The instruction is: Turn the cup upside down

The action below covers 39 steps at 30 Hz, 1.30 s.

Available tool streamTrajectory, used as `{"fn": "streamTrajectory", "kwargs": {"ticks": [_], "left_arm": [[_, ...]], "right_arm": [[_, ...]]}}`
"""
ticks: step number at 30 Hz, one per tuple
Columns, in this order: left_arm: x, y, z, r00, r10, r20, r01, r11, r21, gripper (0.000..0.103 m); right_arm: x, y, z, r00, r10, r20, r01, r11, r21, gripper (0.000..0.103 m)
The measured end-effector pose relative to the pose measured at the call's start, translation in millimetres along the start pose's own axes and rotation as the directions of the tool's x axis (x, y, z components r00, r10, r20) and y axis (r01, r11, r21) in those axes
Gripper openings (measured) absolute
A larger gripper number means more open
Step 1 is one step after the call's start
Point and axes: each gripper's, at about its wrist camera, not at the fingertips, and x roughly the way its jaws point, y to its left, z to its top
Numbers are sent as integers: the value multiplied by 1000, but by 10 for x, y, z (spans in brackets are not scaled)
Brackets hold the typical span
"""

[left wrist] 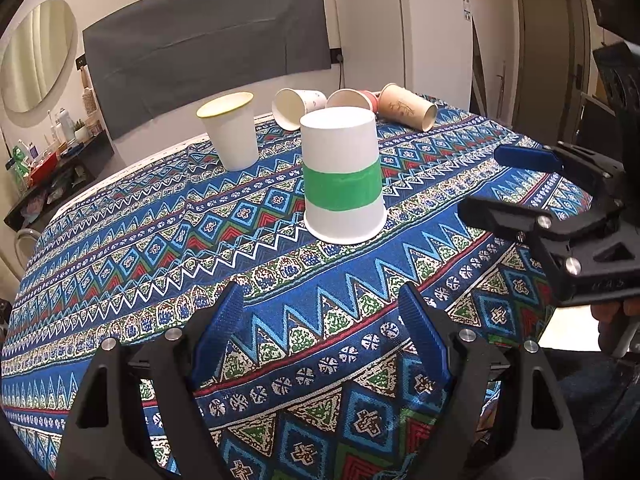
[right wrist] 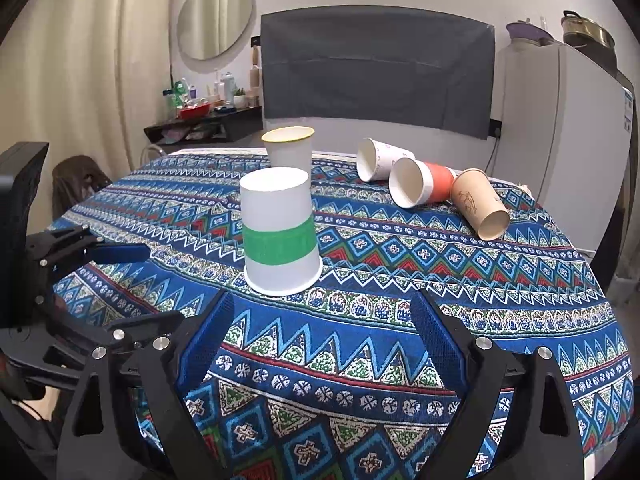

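A white paper cup with a green band [left wrist: 343, 176] stands upside down, rim on the patterned tablecloth [left wrist: 160, 248]; it also shows in the right wrist view [right wrist: 280, 236]. My left gripper [left wrist: 322, 300] is open and empty, a short way in front of the cup. My right gripper [right wrist: 322, 308] is open and empty, also just in front of the cup. The right gripper shows at the right edge of the left wrist view [left wrist: 496, 178]. The left gripper shows at the left edge of the right wrist view [right wrist: 148, 284].
A white cup with a yellow rim [left wrist: 233, 134] stands upright behind the banded cup. Three cups lie on their sides at the back: a printed white one [left wrist: 298, 107], a red one [left wrist: 354, 100] and a tan one [left wrist: 408, 112]. A fridge [left wrist: 404, 36] stands beyond the table.
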Motion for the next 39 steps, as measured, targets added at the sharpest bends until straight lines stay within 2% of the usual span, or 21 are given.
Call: {"fn": "streamTrajectory", "kwargs": {"ticks": [11, 16, 21, 27, 39], "left_arm": [[-35, 42, -80, 1000, -10, 10, 11, 999, -35, 79], [-101, 112, -118, 999, 8, 50, -5, 998, -55, 79], [-63, 137, -136, 999, 23, 45, -19, 997, -81, 79], [-92, 98, -105, 996, 49, 71, -45, 997, -60, 81], [-68, 105, -61, 997, 14, 69, -8, 997, -80, 81]], "right_arm": [[-53, 55, -9, 1000, -25, 3, 25, 999, -34, 85], [-102, 108, -12, 999, -21, 24, 22, 999, -45, 86], [-102, 102, -20, 1000, -17, 18, 17, 999, -34, 86], [-116, 34, -77, 1000, -7, 7, 7, 1000, -3, 87], [-132, 6, -107, 1000, 7, 6, -7, 1000, 19, 87]]}}
